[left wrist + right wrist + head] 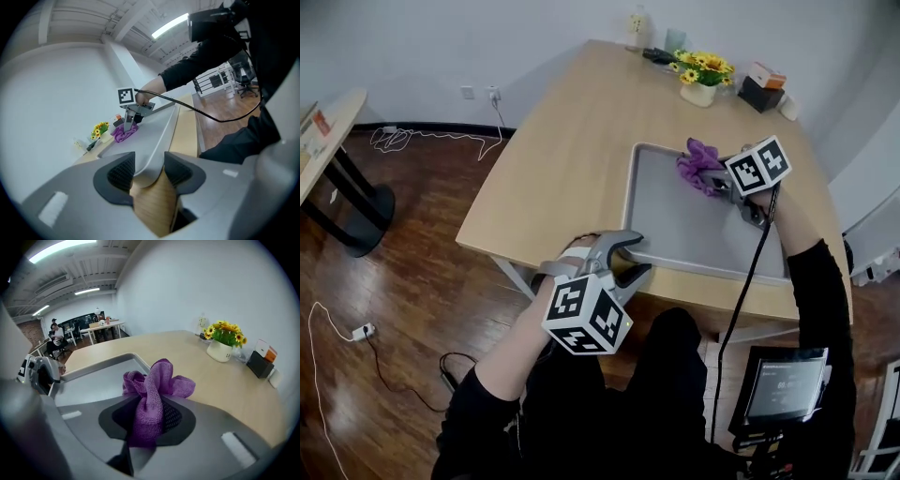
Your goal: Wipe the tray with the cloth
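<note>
Purple microfibre cloth sits bunched near the far edge of the shallow grey metal tray. It is pinched between the right tongs, whose jaws are closed tight on its folds. The tray lies on the light wooden counter, close to its near edge. At the tray's near left corner the left tongs straddle the rim, apparently clamping it. A white pot of yellow flowers stands at the counter's far end.
</note>
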`<state>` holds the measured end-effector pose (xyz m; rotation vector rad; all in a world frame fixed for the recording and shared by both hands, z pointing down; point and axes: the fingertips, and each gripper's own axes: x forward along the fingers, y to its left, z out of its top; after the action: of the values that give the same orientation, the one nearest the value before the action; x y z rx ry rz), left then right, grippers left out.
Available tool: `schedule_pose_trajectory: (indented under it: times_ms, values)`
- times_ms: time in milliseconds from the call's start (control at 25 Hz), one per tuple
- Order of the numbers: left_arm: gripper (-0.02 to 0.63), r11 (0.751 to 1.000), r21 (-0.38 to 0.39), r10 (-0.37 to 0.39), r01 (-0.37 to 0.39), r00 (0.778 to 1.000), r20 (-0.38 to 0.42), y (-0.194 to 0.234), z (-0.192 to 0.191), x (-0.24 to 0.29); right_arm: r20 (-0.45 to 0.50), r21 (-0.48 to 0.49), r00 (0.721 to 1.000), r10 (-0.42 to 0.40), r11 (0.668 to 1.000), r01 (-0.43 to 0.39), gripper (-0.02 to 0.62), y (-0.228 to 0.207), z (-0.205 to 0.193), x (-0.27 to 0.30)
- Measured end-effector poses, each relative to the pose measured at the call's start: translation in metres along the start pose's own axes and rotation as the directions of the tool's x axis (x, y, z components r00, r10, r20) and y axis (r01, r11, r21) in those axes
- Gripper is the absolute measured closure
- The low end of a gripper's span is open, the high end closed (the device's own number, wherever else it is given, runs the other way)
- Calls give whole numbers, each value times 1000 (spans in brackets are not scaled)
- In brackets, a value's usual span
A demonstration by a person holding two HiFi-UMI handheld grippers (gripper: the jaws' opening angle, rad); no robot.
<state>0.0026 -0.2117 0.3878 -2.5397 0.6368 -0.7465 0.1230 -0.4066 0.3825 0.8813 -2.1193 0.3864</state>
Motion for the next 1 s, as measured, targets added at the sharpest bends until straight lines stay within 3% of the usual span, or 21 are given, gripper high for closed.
schedule_pose_trajectory:
  times_ms: [200,360,600,840,1000]
  values:
    - [428,1000,-6,-3,3,1000,-9,-1,-5,-1,34,-38,997,-70,997,71,515,14,-1,-1]
    - [428,1000,-4,-6,6,1000,-16,-2,-6,-2,36,-125,999,37,992,-32,514,78,-21,-21]
    - [428,1000,3,0,0,1000,-7,-1,-5,-3,4,-279,984,176,945,-168,512,170,-52,-47]
    - [428,1000,-3,12,-12,1000,10,-1,0,-3,-32,-288,982,185,939,-186,511,146,-26,-25]
    - [428,1000,-2,9,-9,1000,18,-2,2,-1,3,-233,995,103,967,-100,511,85,22,16]
